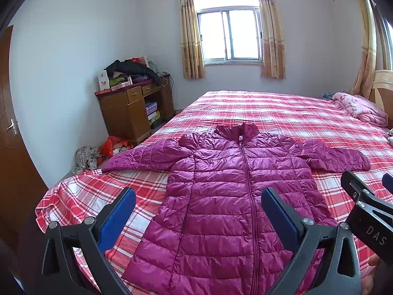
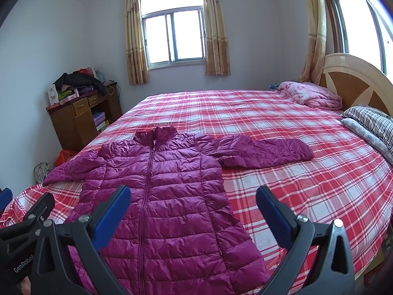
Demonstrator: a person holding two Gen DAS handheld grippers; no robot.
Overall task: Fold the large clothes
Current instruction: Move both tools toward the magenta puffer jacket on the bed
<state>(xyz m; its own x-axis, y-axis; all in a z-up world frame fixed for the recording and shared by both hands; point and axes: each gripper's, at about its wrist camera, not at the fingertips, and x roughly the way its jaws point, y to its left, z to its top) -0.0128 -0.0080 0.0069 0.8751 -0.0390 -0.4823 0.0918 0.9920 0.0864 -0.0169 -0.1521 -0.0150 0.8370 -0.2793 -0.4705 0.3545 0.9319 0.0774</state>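
Your left gripper (image 1: pixel 197 209) hovers with fingers spread wide, holding nothing, over the magenta puffer jacket (image 1: pixel 221 196), which lies zipped and face-up near the foot of the plaid bed (image 1: pixel 294 113), sleeves spread, ready for folding. Your right gripper (image 2: pixel 194 209), equally spread and empty, reads "DAS"; the left reads "GenRobot".

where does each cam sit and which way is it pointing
Left wrist: sits on the left gripper at the bed's foot, facing the purple jacket and window; own open fingers show, the right gripper at its right edge.
Right wrist: sits on the right gripper, same heading, further right, taking in the headboard; own open fingers show.
Shared: jacket, plaid bed, window, dresser.
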